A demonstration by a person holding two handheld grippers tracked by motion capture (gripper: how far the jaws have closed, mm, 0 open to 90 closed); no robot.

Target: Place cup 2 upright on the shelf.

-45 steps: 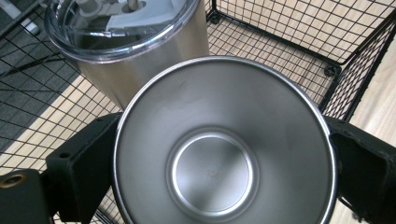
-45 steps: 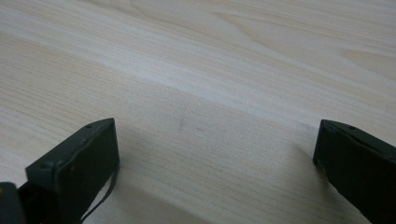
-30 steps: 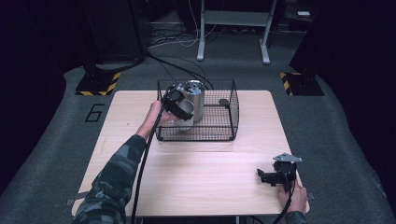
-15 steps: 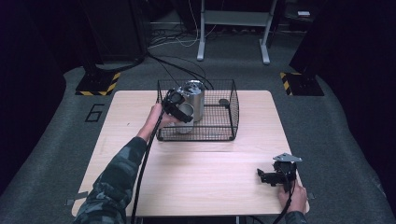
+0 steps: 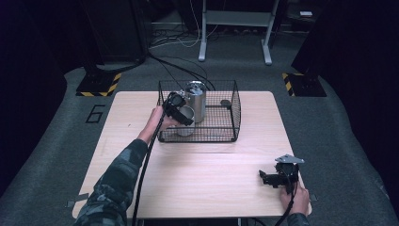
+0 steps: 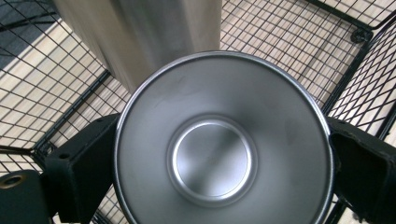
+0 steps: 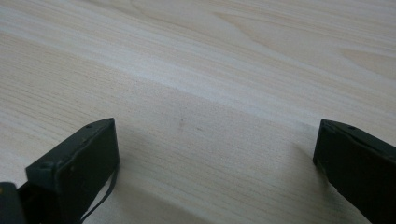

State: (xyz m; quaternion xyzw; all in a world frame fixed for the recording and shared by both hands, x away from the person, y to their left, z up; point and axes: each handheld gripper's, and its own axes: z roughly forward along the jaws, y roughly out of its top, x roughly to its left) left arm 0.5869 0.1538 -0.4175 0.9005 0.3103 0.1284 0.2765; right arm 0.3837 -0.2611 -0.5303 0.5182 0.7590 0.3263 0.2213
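Gripping a small steel cup across its body, the left claw hangs just inside the front-left part of the black wire basket on the table. In the left gripper view the jaws press on the cup's two sides, and the camera looks straight into its open mouth down to the round bottom, so the cup lies along the claw's own line of sight, centred between the jaws. Holding it by the wall rather than the rim looks like a way to keep it steady while it passes over or sits within the mesh sides.

Just beyond the cup stands a taller steel canister, upright inside the basket and very near the cup; whether they touch I cannot tell. A small dark round thing lies on the basket floor toward the back right, too small to name.

My judgement is that the cup is either being set down beside the canister or being lifted out; the pictures do not settle which, nor whether its base rests on the mesh.

Parked at the table's front right corner, well apart from the basket, the right claw has its jaws spread wide with bare wood between them, grasping nothing.
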